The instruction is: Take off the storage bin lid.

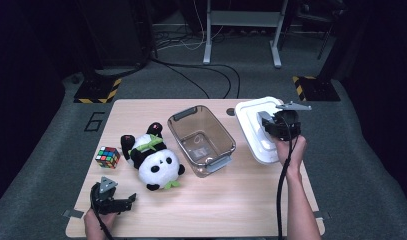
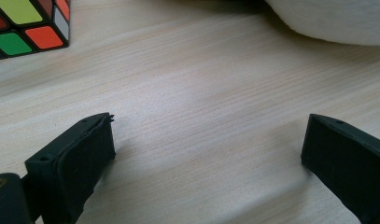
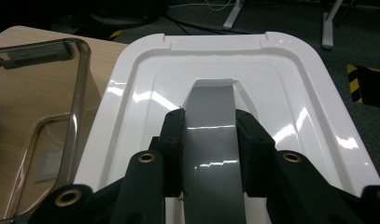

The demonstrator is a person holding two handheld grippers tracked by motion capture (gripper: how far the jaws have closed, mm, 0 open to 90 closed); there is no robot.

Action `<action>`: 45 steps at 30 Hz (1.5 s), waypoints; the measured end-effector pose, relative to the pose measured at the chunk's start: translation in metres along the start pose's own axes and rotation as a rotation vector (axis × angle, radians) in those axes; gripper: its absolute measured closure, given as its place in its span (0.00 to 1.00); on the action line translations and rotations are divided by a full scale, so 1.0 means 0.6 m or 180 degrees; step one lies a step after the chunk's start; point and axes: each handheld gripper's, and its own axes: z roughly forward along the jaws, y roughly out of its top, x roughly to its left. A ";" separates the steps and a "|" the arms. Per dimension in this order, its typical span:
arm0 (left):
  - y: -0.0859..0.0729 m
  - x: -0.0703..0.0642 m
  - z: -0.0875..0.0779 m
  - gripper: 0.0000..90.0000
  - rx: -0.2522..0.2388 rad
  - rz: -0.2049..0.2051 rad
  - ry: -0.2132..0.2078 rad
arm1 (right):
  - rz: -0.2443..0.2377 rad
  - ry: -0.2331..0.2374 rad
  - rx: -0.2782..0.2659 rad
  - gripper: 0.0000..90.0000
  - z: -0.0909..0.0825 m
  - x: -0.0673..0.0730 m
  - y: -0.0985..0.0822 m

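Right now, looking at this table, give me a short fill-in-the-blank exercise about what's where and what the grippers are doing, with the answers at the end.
1. The right gripper is shut on the grey ____ of the white lid.
2. The left gripper rests on the table with its jaws ____.
3. Between the Rubik's cube and the clear plastic bin lies a toy ____.
4. The clear plastic bin holds ____ toys.

Missing words: handle; open; panda; no

Table (image 1: 231, 200) brightly lit, surroundings dark; glare streaks the white lid (image 3: 318, 107)
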 end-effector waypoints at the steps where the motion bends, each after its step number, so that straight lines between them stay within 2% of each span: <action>1: 0.000 0.000 0.000 0.03 -0.0005 0.0006 0.0003 | 0.0002 -0.0011 0.0006 0.74 0.001 -0.002 -0.001; 7: 0.000 0.000 0.001 0.03 -0.0018 0.0001 0.0007 | 0.0038 -0.0058 0.0030 0.74 0.010 -0.008 -0.011; 16: 0.000 0.000 0.000 0.03 -0.0014 -0.0003 0.0001 | 0.0115 -0.0116 0.0183 0.74 0.048 -0.016 -0.045; 36: 0.000 0.000 0.000 0.03 -0.0014 -0.0007 0.0003 | 0.0168 -0.0189 0.0429 0.74 0.123 -0.014 -0.106; 45: -0.001 0.000 0.001 0.03 -0.0017 -0.0020 -0.0008 | 0.0208 -0.0194 0.0506 0.74 0.143 -0.014 -0.122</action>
